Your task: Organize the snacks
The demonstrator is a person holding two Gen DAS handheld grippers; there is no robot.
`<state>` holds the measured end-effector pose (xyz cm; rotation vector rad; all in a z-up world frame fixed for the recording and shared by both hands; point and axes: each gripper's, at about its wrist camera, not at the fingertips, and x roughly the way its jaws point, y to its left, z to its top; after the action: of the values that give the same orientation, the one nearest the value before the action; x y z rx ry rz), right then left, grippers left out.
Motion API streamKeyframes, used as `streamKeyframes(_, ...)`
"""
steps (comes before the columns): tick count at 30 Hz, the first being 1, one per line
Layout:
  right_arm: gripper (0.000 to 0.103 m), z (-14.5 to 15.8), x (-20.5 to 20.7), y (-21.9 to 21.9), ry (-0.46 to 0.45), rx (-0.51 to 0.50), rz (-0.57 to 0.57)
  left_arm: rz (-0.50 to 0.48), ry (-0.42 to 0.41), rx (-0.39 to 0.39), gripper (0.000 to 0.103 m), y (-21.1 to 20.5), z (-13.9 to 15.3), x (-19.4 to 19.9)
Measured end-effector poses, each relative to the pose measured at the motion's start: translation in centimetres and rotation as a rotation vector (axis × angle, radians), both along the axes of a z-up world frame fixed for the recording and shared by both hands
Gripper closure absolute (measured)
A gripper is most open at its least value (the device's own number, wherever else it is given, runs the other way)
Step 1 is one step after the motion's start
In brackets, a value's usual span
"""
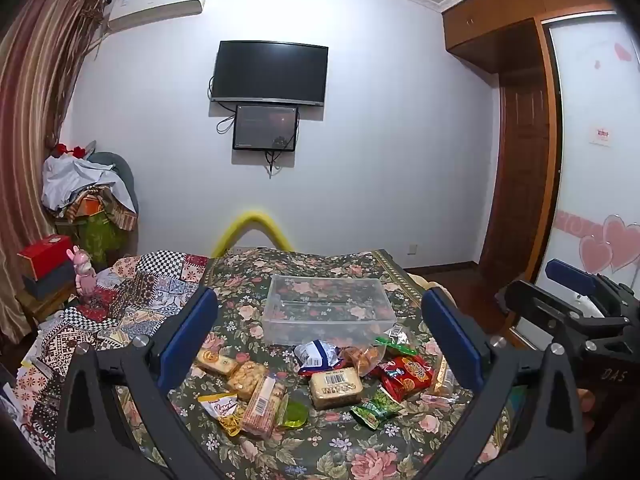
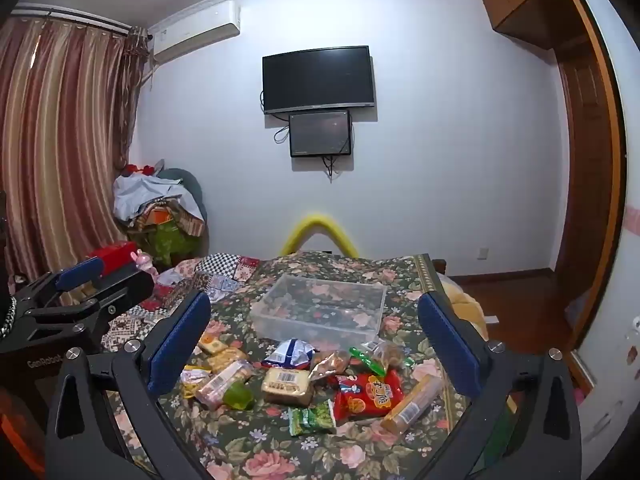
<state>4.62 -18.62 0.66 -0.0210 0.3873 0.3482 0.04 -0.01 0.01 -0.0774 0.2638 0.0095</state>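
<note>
Several snack packets lie in a loose pile on a floral cloth: a red packet (image 1: 406, 374) (image 2: 370, 394), a tan biscuit pack with a barcode (image 1: 336, 388) (image 2: 286, 386), a green packet (image 1: 376, 406) (image 2: 312, 420), a blue-white wrapper (image 1: 318, 356) (image 2: 292, 354). An empty clear plastic box (image 1: 328, 308) (image 2: 320, 308) stands just behind them. My left gripper (image 1: 320, 340) is open and empty, held above the pile. My right gripper (image 2: 316, 340) is open and empty too, beside the left one (image 2: 80, 292); it shows at the right of the left wrist view (image 1: 576, 304).
The table's floral cloth (image 1: 320, 452) meets a patchwork cloth (image 1: 132, 292) on the left. A red box (image 1: 44, 254) and a pink toy (image 1: 84, 276) stand at far left. A yellow curved bar (image 1: 252, 228) rises behind the table. Wooden floor and wardrobe (image 1: 520, 160) are at right.
</note>
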Motion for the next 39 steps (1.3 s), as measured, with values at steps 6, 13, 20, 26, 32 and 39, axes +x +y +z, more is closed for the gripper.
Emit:
streamKeyframes(6, 0.000, 0.30, -0.26, 0.35, -0.009, 0.000, 0.002, 0.005, -0.016, 0.000, 0.000, 0.06, 0.11, -0.39)
streamKeyframes(13, 0.000, 0.35, -0.49, 0.18, -0.022, 0.008, 0.007, 0.004, -0.025, -0.007, 0.000, 0.18, -0.16, -0.22)
streamKeyframes(20, 0.000, 0.33, -0.53, 0.13, -0.027, 0.007, 0.005, -0.002, -0.028, -0.001, 0.000, -0.01, 0.02, -0.39)
streamKeyframes(26, 0.000, 0.43, -0.51, 0.22, -0.030, 0.007, 0.008, -0.001, -0.029, -0.002, 0.000, -0.08, 0.01, -0.40)
streamKeyframes(32, 0.000, 0.47, -0.63, 0.16, -0.029, 0.010, 0.006, -0.004, -0.027, -0.002, 0.000, -0.12, -0.13, -0.46)
streamKeyframes(39, 0.000, 0.58, -0.57, -0.02, -0.027, 0.013, 0.005, -0.005, -0.029, 0.002, 0.000, -0.15, -0.04, -0.58)
